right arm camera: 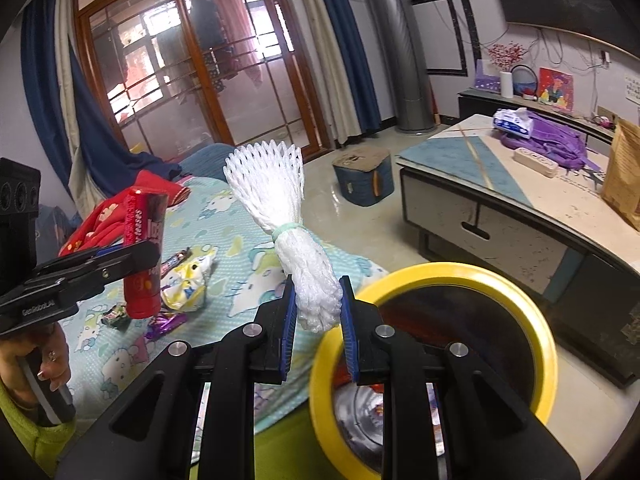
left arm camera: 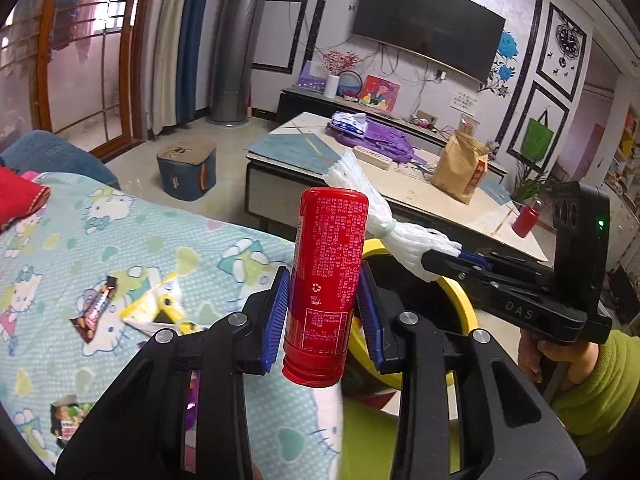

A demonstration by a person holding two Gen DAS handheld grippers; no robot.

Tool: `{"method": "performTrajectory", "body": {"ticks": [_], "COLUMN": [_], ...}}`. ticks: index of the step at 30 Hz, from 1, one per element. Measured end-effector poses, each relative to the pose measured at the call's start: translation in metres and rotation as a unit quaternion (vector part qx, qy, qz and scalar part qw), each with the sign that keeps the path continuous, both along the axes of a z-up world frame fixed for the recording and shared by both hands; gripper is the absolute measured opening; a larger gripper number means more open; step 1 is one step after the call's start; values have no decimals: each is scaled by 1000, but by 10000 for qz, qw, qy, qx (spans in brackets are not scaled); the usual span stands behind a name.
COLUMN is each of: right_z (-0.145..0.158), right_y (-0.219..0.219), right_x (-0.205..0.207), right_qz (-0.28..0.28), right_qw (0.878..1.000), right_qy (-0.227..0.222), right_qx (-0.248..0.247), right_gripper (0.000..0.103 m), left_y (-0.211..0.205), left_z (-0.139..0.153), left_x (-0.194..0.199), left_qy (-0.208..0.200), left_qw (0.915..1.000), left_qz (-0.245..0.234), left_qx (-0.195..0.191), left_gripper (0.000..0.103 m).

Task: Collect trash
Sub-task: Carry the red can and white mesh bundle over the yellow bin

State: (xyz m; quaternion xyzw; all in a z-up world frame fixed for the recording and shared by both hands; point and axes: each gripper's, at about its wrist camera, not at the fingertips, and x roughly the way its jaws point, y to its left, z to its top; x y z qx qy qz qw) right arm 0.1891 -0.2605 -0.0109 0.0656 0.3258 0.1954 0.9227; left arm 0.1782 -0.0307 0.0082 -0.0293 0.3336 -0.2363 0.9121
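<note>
- The left hand-held gripper is clenched on a red bottle, its blue pads pressing both sides of the bottle's lower half; the bottle stands nearly upright with its cap end toward the camera.
- The right hand-held gripper is clenched on a bundle of white foam netting, gripping the bundle's lower end while the flared end fans out above a pale green band.
- Both held items hang near a bin with a yellow rim, which sits beside the bed; the netting is just left of the rim in the right wrist view.
- On the bed's patterned sheet lie a candy wrapper and a yellow-and-white packet.
- The left wrist view alone shows the right hand in a green sleeve and a brown paper bag on the desk.
- The right wrist view alone shows the bin's dark inside, with some litter at the bottom, and the left hand.
</note>
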Motion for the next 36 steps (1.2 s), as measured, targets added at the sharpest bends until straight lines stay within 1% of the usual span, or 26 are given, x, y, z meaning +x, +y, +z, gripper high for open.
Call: {"method": "performTrajectory", "body": {"ticks": [4,8,20,25,36], "right_z": [0,0,-5,-9,-28], "right_y": [-14,-29,-71,-87,-108], "right_x": [-2,-4,-7,-7,-6], "right_qz": [-156,-331,-852,-1024,-1059], "right_qw": [9999,9994,9963,9945,9922], "right_qy": [-10,-10,55,180,642], "right_qx": [-1,10,31,81,146], "right_gripper": [20,20,20,20,20], "left_y": [-13,-28,-65,-84,-114], "left_z": [-1,-2,-13,-20,-37], "left_x": [-5,-9,-12,-16,-14], "left_qy": [-17,-82,-14,-3,107], "left_qw": [9999,9997,9982,9968,9938], "left_qz": [-115,-206,-562,-750,-1031], "left_qx": [-21,62,206,289,406], "left_gripper": [27,27,27,27,27]}}
